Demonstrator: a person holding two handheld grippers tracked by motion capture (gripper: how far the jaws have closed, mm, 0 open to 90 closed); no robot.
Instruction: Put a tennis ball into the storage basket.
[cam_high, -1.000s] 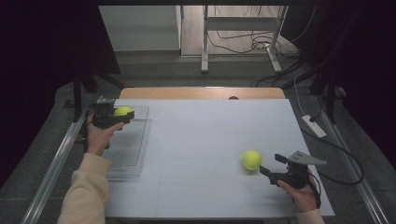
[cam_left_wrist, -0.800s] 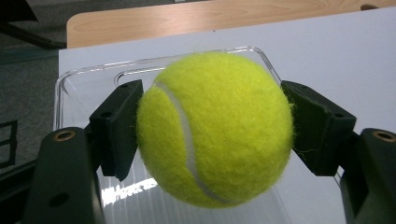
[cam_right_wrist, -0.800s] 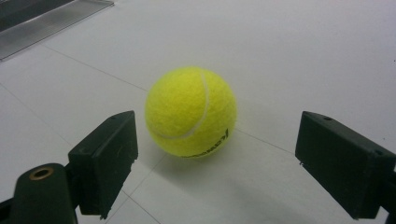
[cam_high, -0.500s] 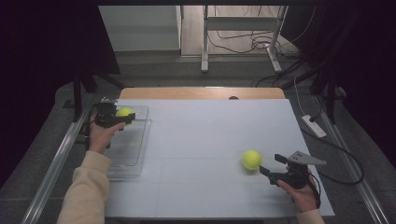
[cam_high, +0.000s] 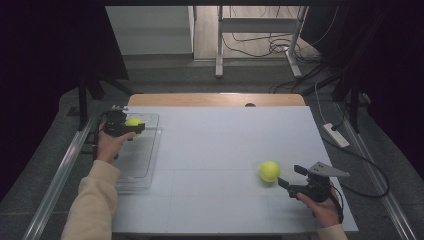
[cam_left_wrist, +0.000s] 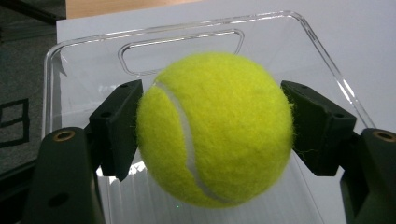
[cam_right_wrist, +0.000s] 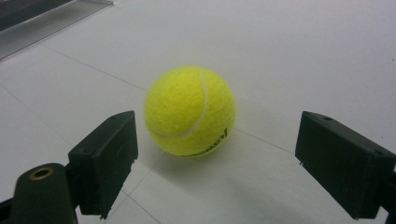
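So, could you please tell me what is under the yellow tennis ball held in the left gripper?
The clear plastic tray with a cut-out handle lies below the yellow tennis ball; the ball hides the tray floor directly beneath it.

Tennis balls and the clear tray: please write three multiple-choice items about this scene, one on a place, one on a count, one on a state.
1. Where is the clear tray?
A. at the left side of the white table
B. at its right side
C. on the floor

2. How many tennis balls are there?
A. one
B. two
C. three

3. How does the right tool stand?
A. shut on a ball
B. open, with a ball ahead of it
C. open, inside the tray

Key: 1 A, the tray lies along the table's left edge. 2 B, one ball sits in the left tool over the tray and the other ball rests on the table. 3 B, its jaws stand wide, short of the ball.
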